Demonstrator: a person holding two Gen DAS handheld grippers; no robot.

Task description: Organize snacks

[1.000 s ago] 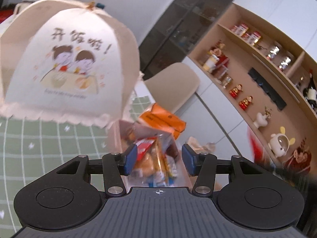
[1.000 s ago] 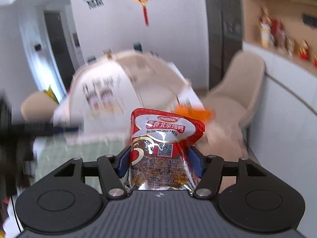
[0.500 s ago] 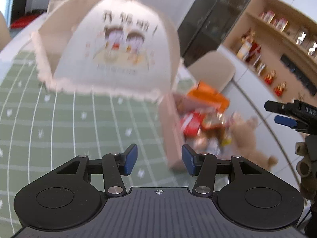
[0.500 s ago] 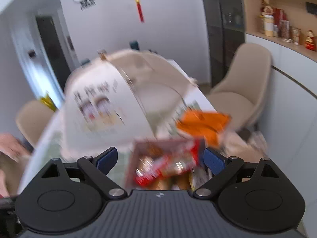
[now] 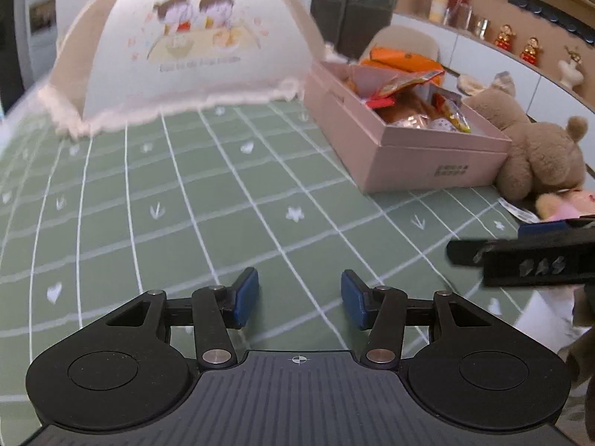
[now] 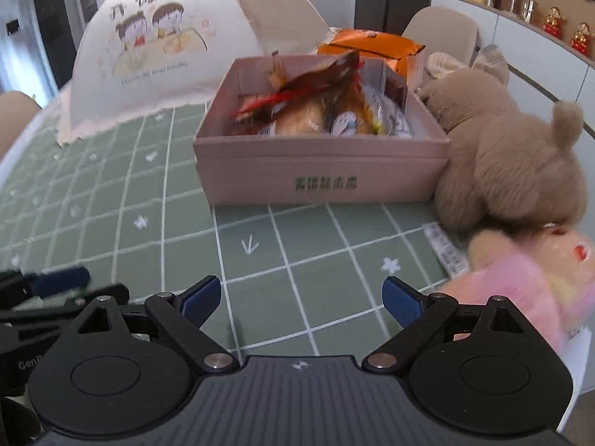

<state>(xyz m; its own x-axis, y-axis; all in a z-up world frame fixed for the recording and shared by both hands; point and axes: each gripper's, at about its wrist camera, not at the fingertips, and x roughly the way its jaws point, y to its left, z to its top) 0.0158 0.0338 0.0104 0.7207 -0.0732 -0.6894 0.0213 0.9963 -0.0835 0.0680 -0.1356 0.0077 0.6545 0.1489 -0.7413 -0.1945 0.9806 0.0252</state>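
Already packed with snack packets [image 6: 327,107], the pink cardboard box [image 6: 316,171] sits on the green grid-patterned tablecloth [image 6: 297,260], its bags of red, brown and yellow piled above the rim. Behind the box leans an orange packet [image 6: 372,46]; to the box's left rises a cream mesh food cover [image 6: 156,55] printed with two cartoon children. Pressed against the box's right wall is a brown teddy bear [image 6: 509,163], with a pink plush toy [image 6: 520,282] in front of it. Nearer than the box, the right gripper [image 6: 301,299] hangs above bare cloth, its blue pads spread wide and nothing between them. Left of it, the left gripper [image 5: 299,297] likewise stands parted and empty over the cloth.
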